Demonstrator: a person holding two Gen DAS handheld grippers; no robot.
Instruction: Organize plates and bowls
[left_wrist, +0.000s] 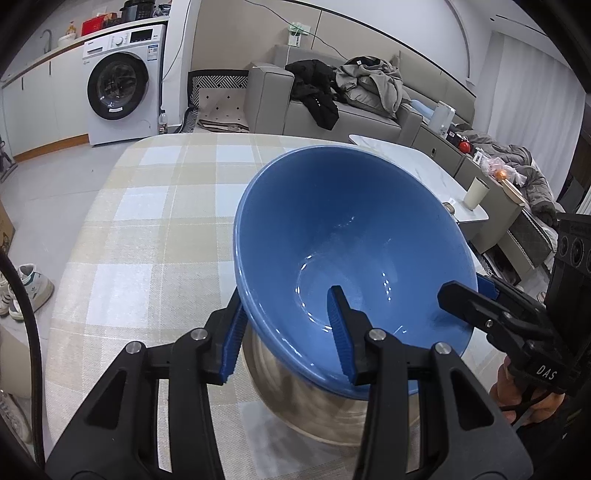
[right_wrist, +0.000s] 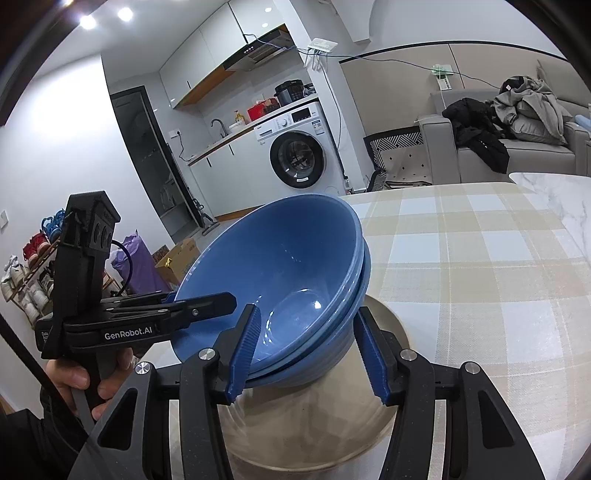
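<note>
A stack of blue bowls (left_wrist: 347, 236) is held tilted above a beige plate (left_wrist: 317, 410) on the checked tablecloth. My left gripper (left_wrist: 291, 332) is shut on the stack's near rim, one finger inside and one outside. In the right wrist view the blue bowls (right_wrist: 280, 258) show as two or three nested together. My right gripper (right_wrist: 308, 347) is shut on their rim from the opposite side, one finger inside the top bowl and one outside. The beige plate (right_wrist: 306, 424) lies below. Each gripper shows in the other's view: the right gripper (left_wrist: 476, 291), the left gripper (right_wrist: 207, 299).
The checked tablecloth (left_wrist: 155, 206) covers the table. A marble table (left_wrist: 417, 158) with a cream cup (left_wrist: 476, 192) stands at the right. A sofa with clothes (left_wrist: 354, 92) and a washing machine (left_wrist: 122, 88) are behind.
</note>
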